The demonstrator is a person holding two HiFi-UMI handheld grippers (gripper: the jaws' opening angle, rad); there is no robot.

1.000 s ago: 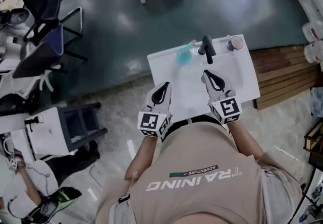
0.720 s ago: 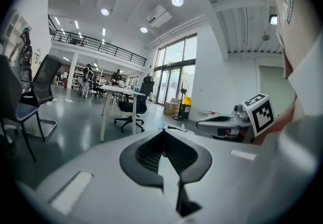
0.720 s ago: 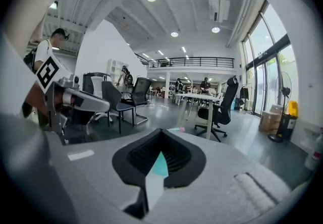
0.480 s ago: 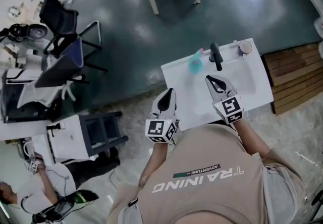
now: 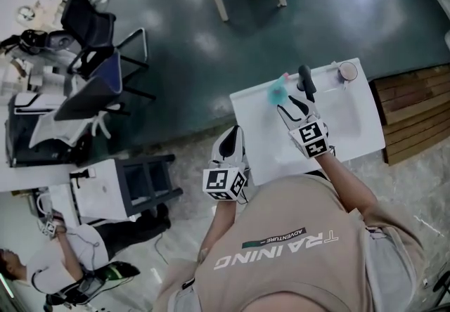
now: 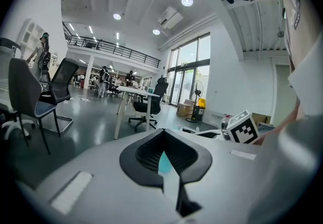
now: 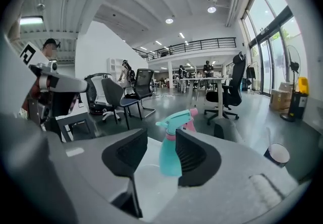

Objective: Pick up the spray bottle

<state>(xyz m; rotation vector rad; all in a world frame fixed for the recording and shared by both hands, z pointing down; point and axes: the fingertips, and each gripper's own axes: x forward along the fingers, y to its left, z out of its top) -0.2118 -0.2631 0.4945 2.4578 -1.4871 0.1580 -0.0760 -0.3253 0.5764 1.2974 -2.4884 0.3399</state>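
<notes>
Over the white table (image 5: 351, 121), only its own view showed the right gripper's (image 7: 160, 143) opening jaws, closed earlier, framing the untouched spray bottle (image 7: 170, 155); the left gripper (image 6: 164, 160) stayed shut.

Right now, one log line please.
right tool: jaws opening, nothing gripped | left tool: shut, empty | spray bottle: upright on counter, ahead of right jaws

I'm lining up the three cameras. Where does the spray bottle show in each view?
Head view: the spray bottle is right of centre in the upper half, near the far edge of the white counter.
Left gripper view: only a teal sliver of it, just below centre.
Right gripper view: mid-frame, upright.
Shared landmark: the white counter.
</notes>
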